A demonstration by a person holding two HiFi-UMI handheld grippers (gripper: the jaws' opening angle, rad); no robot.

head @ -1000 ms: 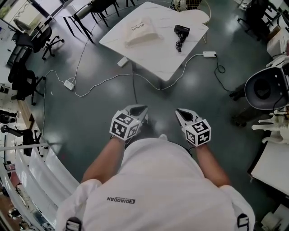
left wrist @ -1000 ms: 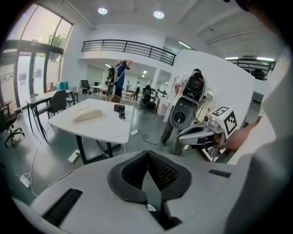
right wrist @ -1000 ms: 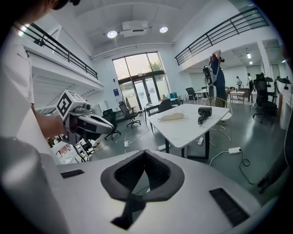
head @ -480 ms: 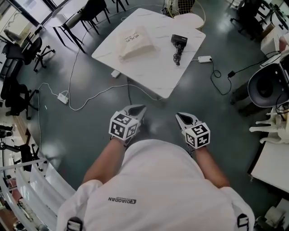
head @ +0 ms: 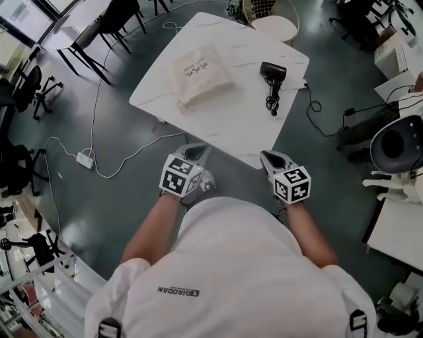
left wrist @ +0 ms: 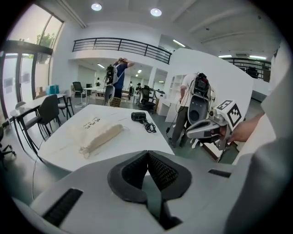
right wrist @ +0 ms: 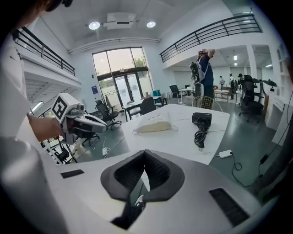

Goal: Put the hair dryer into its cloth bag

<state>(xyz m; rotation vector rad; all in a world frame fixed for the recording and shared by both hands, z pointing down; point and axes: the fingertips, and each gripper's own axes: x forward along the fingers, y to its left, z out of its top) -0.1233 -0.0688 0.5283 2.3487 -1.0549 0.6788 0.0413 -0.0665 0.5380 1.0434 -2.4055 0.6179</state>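
Observation:
A black hair dryer (head: 273, 71) with its coiled cord lies on the right part of the white table (head: 231, 119). A cream cloth bag (head: 198, 72) lies flat on the left part. My left gripper (head: 200, 152) and right gripper (head: 269, 157) hover shut and empty at the table's near edge, well short of both things. The left gripper view has the bag (left wrist: 98, 136) left, the dryer (left wrist: 137, 116) beyond it, and the left gripper (left wrist: 147, 155) with its jaws together. The right gripper view shows the dryer (right wrist: 201, 119), the bag (right wrist: 153, 123) and the shut right gripper (right wrist: 144, 157).
A white cable and power strip (head: 84, 158) trail over the dark floor to the left. Black chairs (head: 112, 20) stand beyond the table's far left, a round wicker seat (head: 271, 20) behind it. A large white machine (head: 400, 142) stands at the right. People stand far off.
The table has come much closer in the head view. Both grippers, still shut, have gone from over bare floor to the table's near edge.

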